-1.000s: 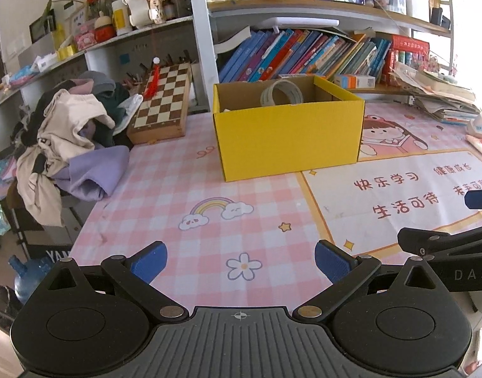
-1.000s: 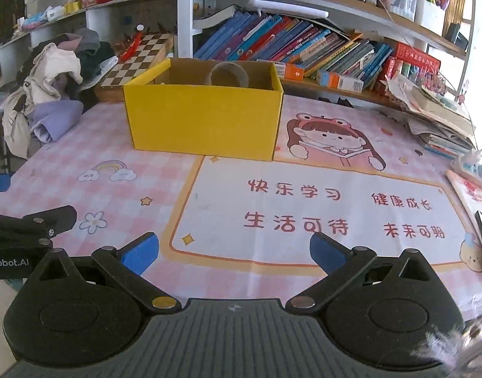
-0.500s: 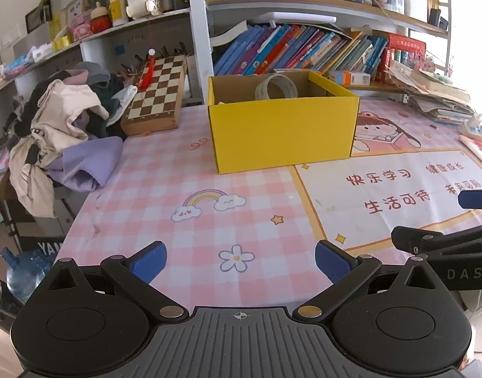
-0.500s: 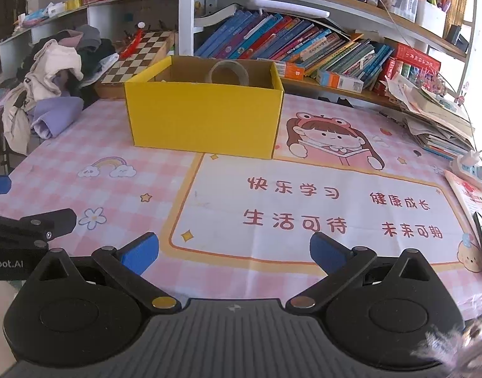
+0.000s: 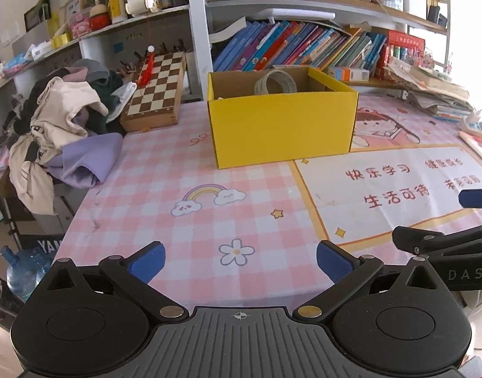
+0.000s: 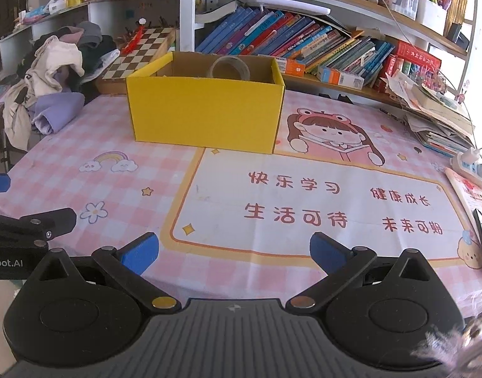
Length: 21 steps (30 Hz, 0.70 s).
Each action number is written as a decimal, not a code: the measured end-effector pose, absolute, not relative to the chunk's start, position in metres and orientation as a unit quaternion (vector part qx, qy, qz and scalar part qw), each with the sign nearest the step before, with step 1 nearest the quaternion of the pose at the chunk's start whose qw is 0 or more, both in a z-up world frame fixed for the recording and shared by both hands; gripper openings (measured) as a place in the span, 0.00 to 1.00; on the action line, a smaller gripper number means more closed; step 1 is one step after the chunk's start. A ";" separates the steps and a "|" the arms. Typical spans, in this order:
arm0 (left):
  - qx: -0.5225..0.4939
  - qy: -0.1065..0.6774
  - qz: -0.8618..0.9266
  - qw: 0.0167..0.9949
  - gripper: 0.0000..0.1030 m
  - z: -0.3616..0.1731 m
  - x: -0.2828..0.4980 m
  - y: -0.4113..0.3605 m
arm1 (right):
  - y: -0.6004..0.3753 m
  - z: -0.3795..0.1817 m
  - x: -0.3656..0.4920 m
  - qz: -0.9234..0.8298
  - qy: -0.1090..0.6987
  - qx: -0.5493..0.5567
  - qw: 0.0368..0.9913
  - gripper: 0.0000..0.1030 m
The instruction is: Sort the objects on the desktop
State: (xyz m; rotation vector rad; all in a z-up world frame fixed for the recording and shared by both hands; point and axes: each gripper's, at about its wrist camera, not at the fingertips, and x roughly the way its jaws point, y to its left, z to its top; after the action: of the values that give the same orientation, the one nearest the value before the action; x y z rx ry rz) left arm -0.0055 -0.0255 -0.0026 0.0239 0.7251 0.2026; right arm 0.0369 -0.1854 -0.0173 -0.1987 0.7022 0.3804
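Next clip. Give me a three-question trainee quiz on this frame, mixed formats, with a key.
1. True or false: the left tool is shut on an object.
2. What shows above the rim of the yellow box? A) a tape roll B) a mug C) scissors
3. Fill in: the chessboard leans beside the pile of ____.

Key: 1. False; both it and the right tool are open and empty. 2. A. 3. clothes.
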 end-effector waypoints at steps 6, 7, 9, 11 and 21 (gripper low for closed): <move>0.028 0.364 0.096 0.926 1.00 -0.005 -0.005 -0.030 | -0.187 -0.019 0.036 0.181 0.348 -0.093 0.915 1.00; 0.028 0.366 0.095 0.925 1.00 -0.005 -0.005 -0.030 | -0.188 -0.020 0.036 0.180 0.349 -0.093 0.915 1.00; 0.028 0.367 0.094 0.925 1.00 -0.006 -0.006 -0.030 | -0.188 -0.020 0.036 0.179 0.351 -0.092 0.914 1.00; 0.028 0.369 0.094 0.924 1.00 -0.006 -0.007 -0.029 | -0.188 -0.021 0.036 0.179 0.353 -0.092 0.914 1.00; 0.024 0.377 0.094 0.921 1.00 -0.009 -0.010 -0.028 | -0.186 -0.022 0.033 0.180 0.356 -0.093 0.912 1.00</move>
State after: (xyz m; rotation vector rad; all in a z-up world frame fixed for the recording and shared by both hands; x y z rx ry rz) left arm -0.0100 -0.0279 -0.0088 0.0501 0.7735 0.1921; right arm 0.0328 -0.1864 -0.0219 -0.1910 0.7343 0.3707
